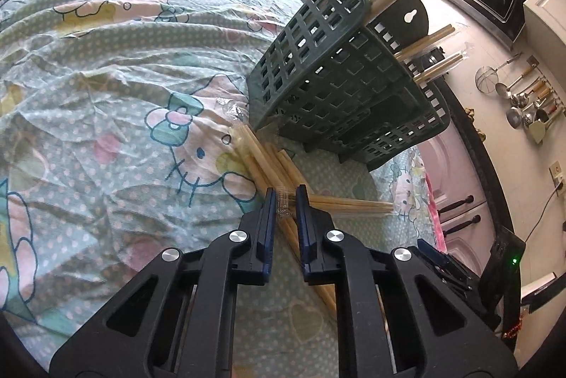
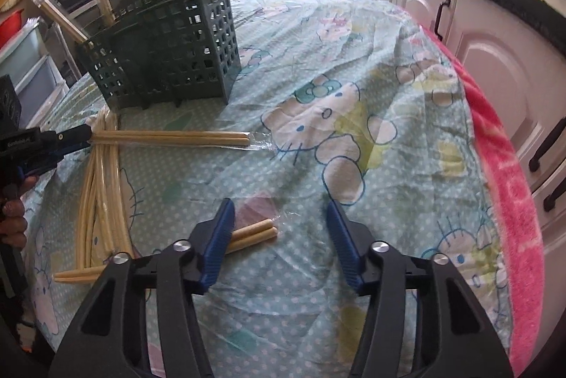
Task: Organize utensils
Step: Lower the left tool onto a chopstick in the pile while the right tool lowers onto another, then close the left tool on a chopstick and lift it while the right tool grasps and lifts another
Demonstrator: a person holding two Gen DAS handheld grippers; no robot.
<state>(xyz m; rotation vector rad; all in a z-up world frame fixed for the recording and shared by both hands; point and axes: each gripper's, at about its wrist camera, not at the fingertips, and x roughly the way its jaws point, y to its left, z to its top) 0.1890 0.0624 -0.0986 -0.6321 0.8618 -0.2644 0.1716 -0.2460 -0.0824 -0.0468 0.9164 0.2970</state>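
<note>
- Table (image 2: 406, 137): covered with a pale green polka-dot cloth printed with cartoon cats; a pink towel (image 2: 509, 201) hangs over its right edge.
- Utensil basket (image 1: 339, 81): dark green plastic lattice, upright at the far left of the table, holding several wrapped chopstick pairs that lean out of its top.
- Loose chopsticks (image 2: 102, 187): a heap of pale wooden pairs in clear sleeves, lying on the cloth just in front of the basket.
- Wrapped chopstick pair (image 2: 177, 137): lies crosswise over the heap, its far end pointing right.
- Short-looking pair (image 2: 253, 234): lies apart, near the right tool.
- Left hand-held gripper (image 1: 286, 201): fingers drawn close, clamped on the clear sleeve end of the crosswise pair.
- Right hand-held gripper (image 2: 279, 219): fingers spread wide, holding nothing, above the cloth.
</note>
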